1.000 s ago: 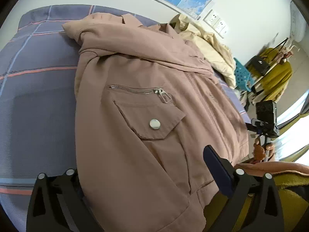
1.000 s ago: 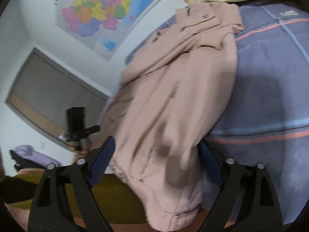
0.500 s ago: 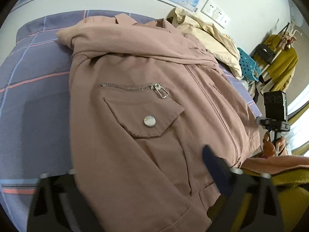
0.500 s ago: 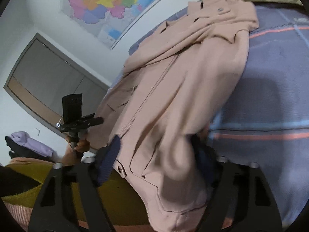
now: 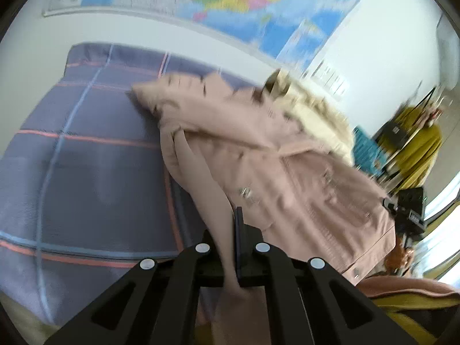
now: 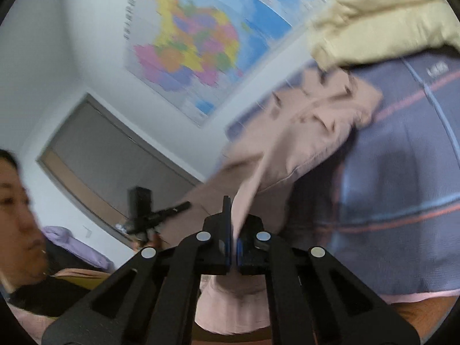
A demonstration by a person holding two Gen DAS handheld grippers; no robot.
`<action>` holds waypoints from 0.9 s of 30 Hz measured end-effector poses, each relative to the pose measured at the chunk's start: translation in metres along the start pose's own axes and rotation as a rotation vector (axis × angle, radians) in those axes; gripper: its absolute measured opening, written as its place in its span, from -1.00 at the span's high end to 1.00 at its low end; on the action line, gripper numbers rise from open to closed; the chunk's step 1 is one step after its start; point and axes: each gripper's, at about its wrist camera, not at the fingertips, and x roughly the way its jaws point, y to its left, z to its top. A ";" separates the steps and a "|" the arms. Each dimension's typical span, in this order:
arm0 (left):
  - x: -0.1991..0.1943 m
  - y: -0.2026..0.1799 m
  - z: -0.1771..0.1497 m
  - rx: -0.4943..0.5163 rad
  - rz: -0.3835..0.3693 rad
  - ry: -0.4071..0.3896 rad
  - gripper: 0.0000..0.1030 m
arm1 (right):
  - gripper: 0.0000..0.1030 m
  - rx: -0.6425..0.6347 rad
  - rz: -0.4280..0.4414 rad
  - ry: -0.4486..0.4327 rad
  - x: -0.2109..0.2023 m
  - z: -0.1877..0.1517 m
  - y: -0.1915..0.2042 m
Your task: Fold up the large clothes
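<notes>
Open bed on the outer side, clutter at the far end
Bare bedspread [image 5: 86,158] lies free beside the pink jacket [image 5: 287,178]; a cream garment [image 5: 316,109] blocks the wall end, and a clothes rack [image 5: 414,143] crowds the other side.

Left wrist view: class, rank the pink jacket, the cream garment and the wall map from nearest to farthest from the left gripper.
1. Pink jacket: its hem is pinched in the left gripper.
2. Cream garment: behind the jacket, toward the right.
3. Wall map: top, above the bed.
</notes>
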 end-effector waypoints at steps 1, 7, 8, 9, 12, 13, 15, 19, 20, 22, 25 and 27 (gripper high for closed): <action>-0.009 0.000 0.000 -0.002 -0.013 -0.021 0.97 | 0.94 -0.033 -0.008 -0.011 -0.006 0.001 0.009; 0.014 0.013 -0.019 -0.019 -0.023 0.075 0.95 | 0.72 0.074 -0.075 0.120 0.010 -0.012 -0.026; 0.022 0.016 -0.022 -0.025 -0.017 0.101 0.95 | 0.52 0.098 -0.099 0.136 0.014 -0.016 -0.034; 0.032 0.020 -0.027 -0.030 -0.011 0.138 0.92 | 0.37 0.127 -0.134 0.149 0.017 -0.021 -0.044; 0.051 0.027 -0.034 -0.040 -0.004 0.199 0.67 | -0.15 0.178 -0.182 0.168 0.021 -0.030 -0.063; 0.053 0.028 -0.034 -0.039 -0.017 0.210 0.43 | -0.18 0.179 -0.191 0.179 0.021 -0.033 -0.065; 0.055 0.028 -0.033 -0.037 -0.050 0.225 0.11 | -0.24 0.170 -0.214 0.204 0.024 -0.037 -0.066; 0.061 0.017 -0.033 0.021 -0.070 0.242 -0.09 | -0.32 0.122 -0.198 0.242 0.031 -0.044 -0.060; 0.064 0.011 -0.033 0.041 -0.061 0.249 -0.08 | -0.19 0.111 -0.197 0.250 0.030 -0.047 -0.058; 0.065 0.006 -0.037 0.075 -0.029 0.250 0.67 | 0.60 0.113 -0.161 0.276 0.036 -0.050 -0.056; 0.062 0.009 -0.030 0.044 -0.013 0.228 0.94 | 0.88 0.125 -0.100 0.270 0.041 -0.048 -0.049; 0.053 0.012 -0.020 0.010 -0.036 0.184 0.94 | 0.88 0.116 -0.044 0.218 0.035 -0.037 -0.040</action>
